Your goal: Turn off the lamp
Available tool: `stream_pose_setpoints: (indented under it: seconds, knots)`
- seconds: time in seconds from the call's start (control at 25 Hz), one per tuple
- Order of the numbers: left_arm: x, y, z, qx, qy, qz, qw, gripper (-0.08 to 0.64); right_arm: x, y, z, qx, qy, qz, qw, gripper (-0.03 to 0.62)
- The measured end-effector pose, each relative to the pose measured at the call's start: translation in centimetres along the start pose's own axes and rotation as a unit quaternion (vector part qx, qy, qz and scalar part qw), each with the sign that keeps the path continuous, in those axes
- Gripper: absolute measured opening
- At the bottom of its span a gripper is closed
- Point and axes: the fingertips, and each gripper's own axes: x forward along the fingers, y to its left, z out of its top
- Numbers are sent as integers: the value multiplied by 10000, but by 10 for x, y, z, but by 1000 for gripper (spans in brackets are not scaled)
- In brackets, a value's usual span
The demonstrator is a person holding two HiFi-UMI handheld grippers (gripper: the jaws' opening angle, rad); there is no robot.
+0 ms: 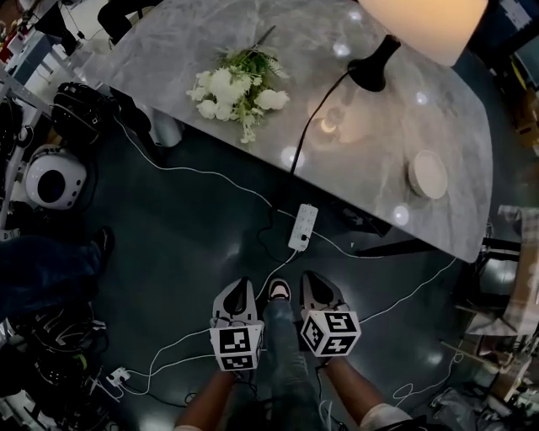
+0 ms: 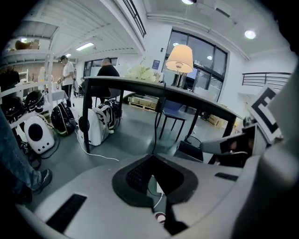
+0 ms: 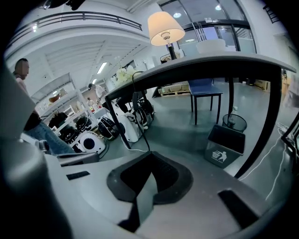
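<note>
The lamp stands lit on the marble table [image 1: 168, 50] at the far right, with a pale glowing shade [image 1: 425, 23] and a black base [image 1: 374, 69]. Its black cord [image 1: 316, 118] drops over the table edge toward a white power strip [image 1: 303, 227] on the dark floor. My left gripper [image 1: 238, 296] and right gripper [image 1: 317, 290] hang low side by side, either side of a person's leg and shoe [image 1: 279, 290], well short of the table. Both are shut and hold nothing. The lamp [image 2: 180, 58] shows above the table in the left gripper view, and the lamp [image 3: 166, 28] in the right gripper view.
White flowers [image 1: 240, 88] and a white disc [image 1: 428, 174] lie on the table. White cables [image 1: 194, 172] cross the floor. Helmets and bags [image 1: 55, 172] crowd the left. A dark bin [image 3: 225, 144] and a blue chair [image 3: 205, 88] stand beyond the table. People stand at the back [image 2: 67, 70].
</note>
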Motion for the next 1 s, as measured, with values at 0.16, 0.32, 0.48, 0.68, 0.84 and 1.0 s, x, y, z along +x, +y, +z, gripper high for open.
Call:
stream_pose_setpoints:
  seconds: [0.16,0.32,0.48,0.68,0.84,1.0]
  knots:
    - [8,8,-6,29,-18,76,10000,-5,12,-2,8,-17,-94,3,10000,-2]
    - [10,15,-1,-71,-58,176,9998,-5,21,2,32,-20,-322,107,9994,-2]
    - [14,19,7,-128,-139,247,9995,-5,31,10,63,-100,-585,297,9978,0]
    - [18,21,9,-180,-148,305,9993,-5,40,27,89,-193,-706,663,9951,5]
    - [19,26,14,-191,-155,382,9990,-5,48,39,99,-297,-699,864,9934,58]
    - [23,30,11,-300,-166,485,9982,-5,58,48,105,-410,-670,1032,9916,74]
